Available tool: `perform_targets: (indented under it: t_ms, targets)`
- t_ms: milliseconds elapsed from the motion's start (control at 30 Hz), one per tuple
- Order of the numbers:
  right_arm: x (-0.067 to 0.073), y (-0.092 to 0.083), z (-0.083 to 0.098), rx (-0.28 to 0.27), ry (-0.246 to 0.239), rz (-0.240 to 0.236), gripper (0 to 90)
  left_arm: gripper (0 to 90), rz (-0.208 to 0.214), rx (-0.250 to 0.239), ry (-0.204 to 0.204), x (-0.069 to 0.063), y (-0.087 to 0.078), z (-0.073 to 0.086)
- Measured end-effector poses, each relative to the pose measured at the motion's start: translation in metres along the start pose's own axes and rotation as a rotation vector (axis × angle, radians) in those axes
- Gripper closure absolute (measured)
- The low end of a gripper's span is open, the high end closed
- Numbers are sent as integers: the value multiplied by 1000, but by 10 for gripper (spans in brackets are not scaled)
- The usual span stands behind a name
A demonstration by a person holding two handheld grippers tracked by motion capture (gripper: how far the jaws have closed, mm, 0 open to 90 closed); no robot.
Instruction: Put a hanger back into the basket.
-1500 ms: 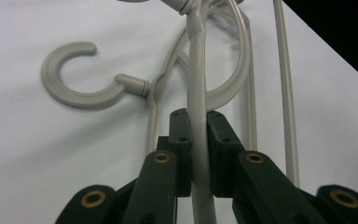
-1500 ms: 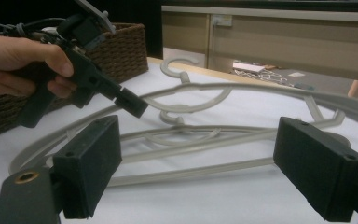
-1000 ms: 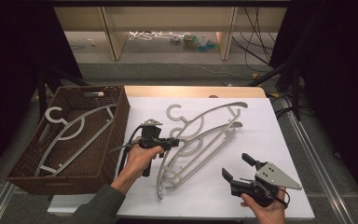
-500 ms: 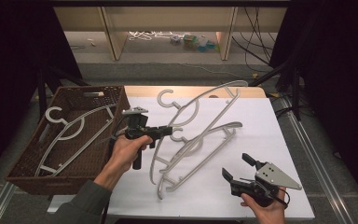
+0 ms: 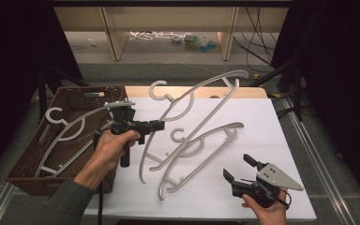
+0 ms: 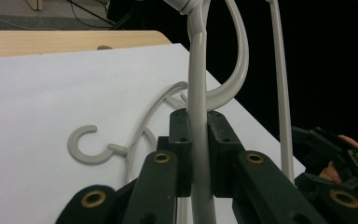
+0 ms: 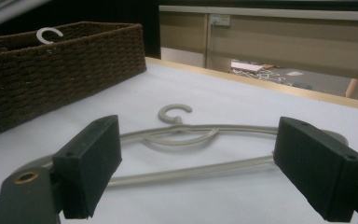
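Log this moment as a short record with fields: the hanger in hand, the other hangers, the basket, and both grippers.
held hanger: grey hanger, clamped by its arm, tilted up off the white table
left gripper: shut on the hanger's bar
right gripper: jaws open, nothing between them, at the table's near right
hanger on table: second grey hanger, lying flat
basket: brown wicker basket at the left, with one white hanger in it

Matt plastic hanger (image 5: 201,98), woven wicker basket (image 5: 30,161)
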State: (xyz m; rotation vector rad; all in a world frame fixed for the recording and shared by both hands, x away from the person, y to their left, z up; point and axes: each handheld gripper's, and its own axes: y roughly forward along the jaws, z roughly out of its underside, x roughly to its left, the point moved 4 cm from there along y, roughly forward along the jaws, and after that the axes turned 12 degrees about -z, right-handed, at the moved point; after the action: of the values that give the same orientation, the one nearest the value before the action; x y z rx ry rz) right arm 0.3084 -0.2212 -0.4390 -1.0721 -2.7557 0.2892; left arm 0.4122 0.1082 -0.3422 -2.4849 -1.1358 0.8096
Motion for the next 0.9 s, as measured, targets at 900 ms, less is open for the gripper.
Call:
perform_targets:
  t_ms: [900]
  targets:
    - [-1, 1, 1, -4, 5, 10, 159, 820, -163, -39, 39, 63, -71, -21]
